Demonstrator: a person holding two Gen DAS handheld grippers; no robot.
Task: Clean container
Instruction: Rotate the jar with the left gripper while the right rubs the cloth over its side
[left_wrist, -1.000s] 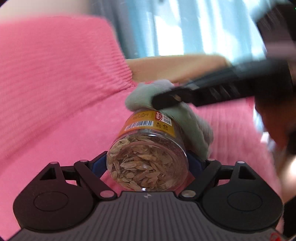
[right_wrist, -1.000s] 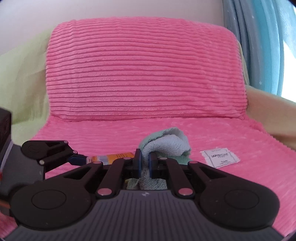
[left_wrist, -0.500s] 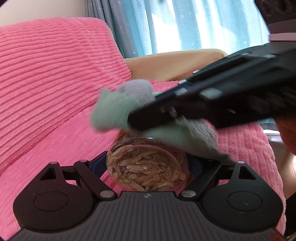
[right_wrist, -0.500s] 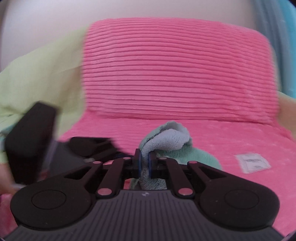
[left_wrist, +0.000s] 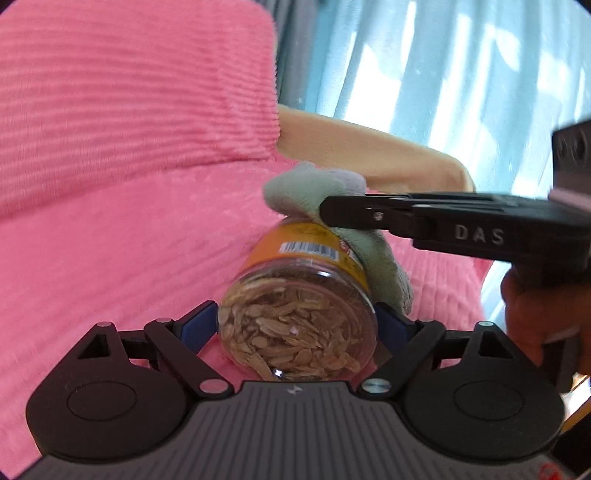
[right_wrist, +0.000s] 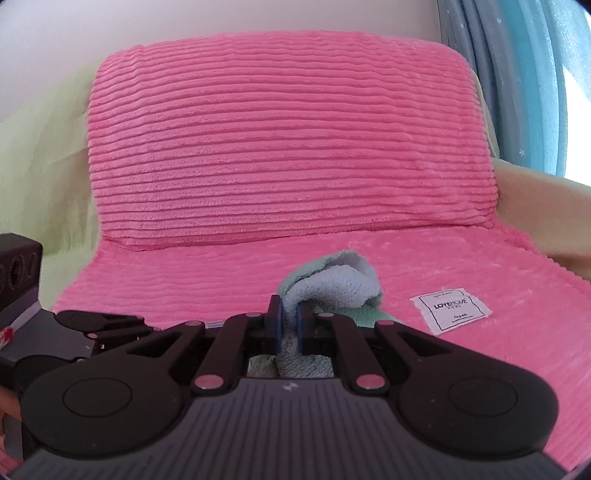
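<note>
We clamp the jar (left_wrist: 297, 317) in our left hand-held gripper (left_wrist: 297, 325), our right hand-held gripper (right_wrist: 289, 325) pinching the cloth (right_wrist: 332, 284) above the pink ribbed sofa cover (right_wrist: 288, 147); blue curtains (left_wrist: 443, 66) at one o'clock.

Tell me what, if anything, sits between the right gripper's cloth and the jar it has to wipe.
Nothing visible does. The cloth pinched in the right gripper already lies against the labelled side of the jar, which the left gripper clamps.

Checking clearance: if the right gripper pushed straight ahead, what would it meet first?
Probably the pink seat cushion, then the backrest; the right gripper only carries its cloth ahead. Depth is unclear.
</note>
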